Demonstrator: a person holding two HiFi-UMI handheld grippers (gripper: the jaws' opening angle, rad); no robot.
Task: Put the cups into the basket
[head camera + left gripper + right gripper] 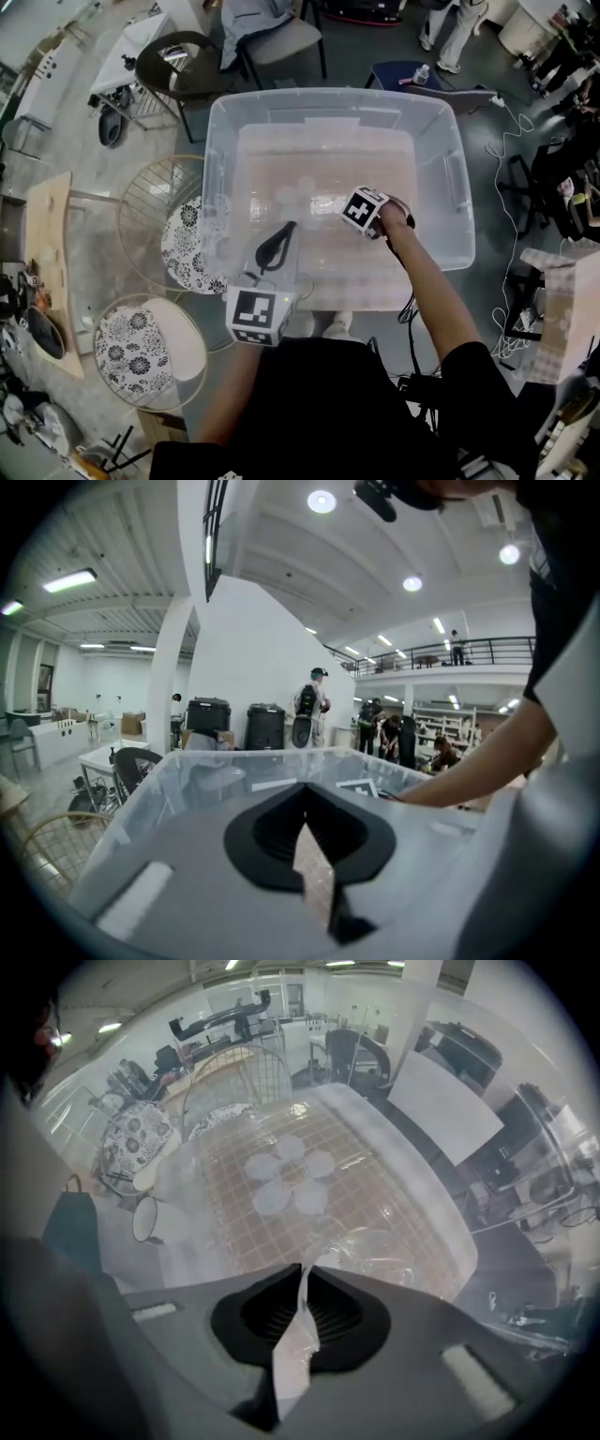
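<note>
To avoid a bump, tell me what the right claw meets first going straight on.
Probably the bin floor; the right claw, shut on a cup, points down at it. Depth unclear.

- Lighting is bright, even and indoor. In the left gripper view, round ceiling lamps [322,501] at 12 o'clock and a strip light [68,579] at 10 o'clock burn white.
- Both gripper views are fisheye, with black corners and bowed lines at the rims.
- Their nearest foreground, at 6 o'clock, is soft.
- The head view is sharp, with faint shadows.
- The clear plastic bin [457,187] looks milky with sheen.
- The clear cup [375,1251] shows only as pale glints.
</note>
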